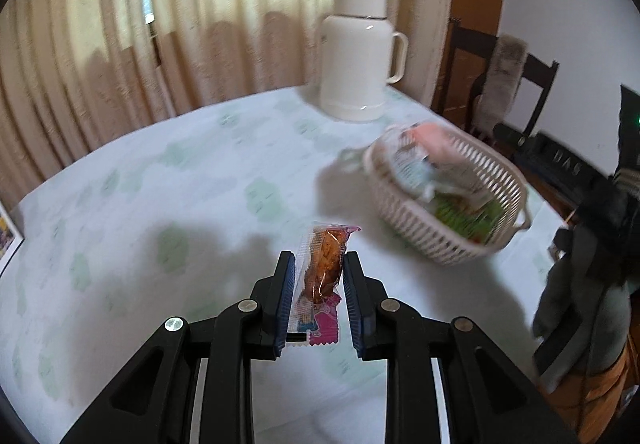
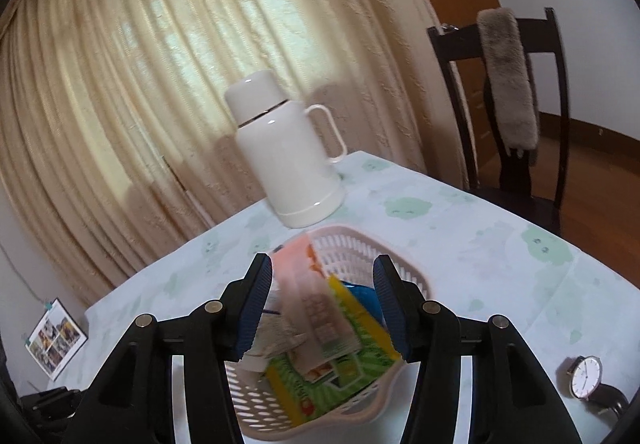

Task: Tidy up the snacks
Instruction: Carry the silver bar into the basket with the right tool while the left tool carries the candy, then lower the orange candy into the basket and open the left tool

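My left gripper (image 1: 319, 259) is shut on a clear snack packet (image 1: 322, 276) with orange-brown food and a pink end, held above the table. A pale slotted basket (image 1: 436, 234) with several snack packs sits to its right. In the right wrist view, my right gripper (image 2: 323, 267) is open directly over the same basket (image 2: 362, 244). A pink snack pack (image 2: 306, 292) is between the jaws, blurred, touching neither pad, above a green pack (image 2: 352, 368) in the basket.
A white thermos jug (image 1: 358, 56) (image 2: 288, 160) stands at the back of the table. A wristwatch (image 2: 586, 378) lies on the green-patterned tablecloth (image 1: 160, 204) at the right. A dark chair (image 2: 516, 96) stands beyond the table's corner. Curtains hang behind.
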The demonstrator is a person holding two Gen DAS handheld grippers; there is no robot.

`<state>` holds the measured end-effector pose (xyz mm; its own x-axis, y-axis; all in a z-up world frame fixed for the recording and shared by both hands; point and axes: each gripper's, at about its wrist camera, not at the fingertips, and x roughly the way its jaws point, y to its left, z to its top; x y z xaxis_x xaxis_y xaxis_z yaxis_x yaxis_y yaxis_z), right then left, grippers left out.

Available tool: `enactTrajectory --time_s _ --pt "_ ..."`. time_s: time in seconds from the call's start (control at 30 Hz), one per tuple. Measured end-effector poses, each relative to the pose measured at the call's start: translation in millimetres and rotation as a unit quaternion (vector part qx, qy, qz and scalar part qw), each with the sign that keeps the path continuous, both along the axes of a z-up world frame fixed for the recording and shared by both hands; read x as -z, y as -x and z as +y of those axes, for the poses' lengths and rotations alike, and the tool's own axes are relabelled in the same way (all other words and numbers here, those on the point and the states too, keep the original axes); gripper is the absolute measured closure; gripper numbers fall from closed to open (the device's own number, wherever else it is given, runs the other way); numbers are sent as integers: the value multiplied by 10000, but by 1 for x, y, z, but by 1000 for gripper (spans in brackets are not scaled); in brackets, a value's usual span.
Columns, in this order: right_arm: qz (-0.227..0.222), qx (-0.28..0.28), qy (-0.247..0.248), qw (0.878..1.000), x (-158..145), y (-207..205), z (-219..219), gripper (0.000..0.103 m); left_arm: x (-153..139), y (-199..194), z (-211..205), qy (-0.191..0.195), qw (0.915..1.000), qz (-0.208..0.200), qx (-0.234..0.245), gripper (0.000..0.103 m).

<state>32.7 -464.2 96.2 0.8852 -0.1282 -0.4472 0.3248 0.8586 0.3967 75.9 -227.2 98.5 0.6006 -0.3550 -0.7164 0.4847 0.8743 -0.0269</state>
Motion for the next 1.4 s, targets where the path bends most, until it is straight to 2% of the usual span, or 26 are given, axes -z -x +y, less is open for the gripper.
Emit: enactTrajectory --time_s 0.13,0.4,0.63,0.67,0.7,0.73,1.07,1.4 --pt "-12 115 -98 9999 0 3 -7 49 -6 -7 -29 187 9994 54 274 81" --pt "-80 206 -239 9995 -1 6 -15 48 -15 -11 -77 290 9967 -65 757 80" --pt "-118 349 -412 9985 0 9 -26 47 -1 -24 -105 334 9949 160 940 78" --pt "-116 351 -430 9984 0 9 -26 47 2 -25 -107 360 9944 221 967 73" --pt "-113 345 -441 9984 1 9 -27 47 4 -26 -107 386 9941 279 976 56" --pt "-114 340 -450 9983 0 9 -27 47 5 -26 -106 452 9936 328 982 45" --pt "-115 344 -450 9983 0 8 -27 46 1 -19 -87 717 9924 293 953 44" --pt "-142 376 -496 9980 0 9 -29 46 3 -23 -97 698 9914 398 1030 44"
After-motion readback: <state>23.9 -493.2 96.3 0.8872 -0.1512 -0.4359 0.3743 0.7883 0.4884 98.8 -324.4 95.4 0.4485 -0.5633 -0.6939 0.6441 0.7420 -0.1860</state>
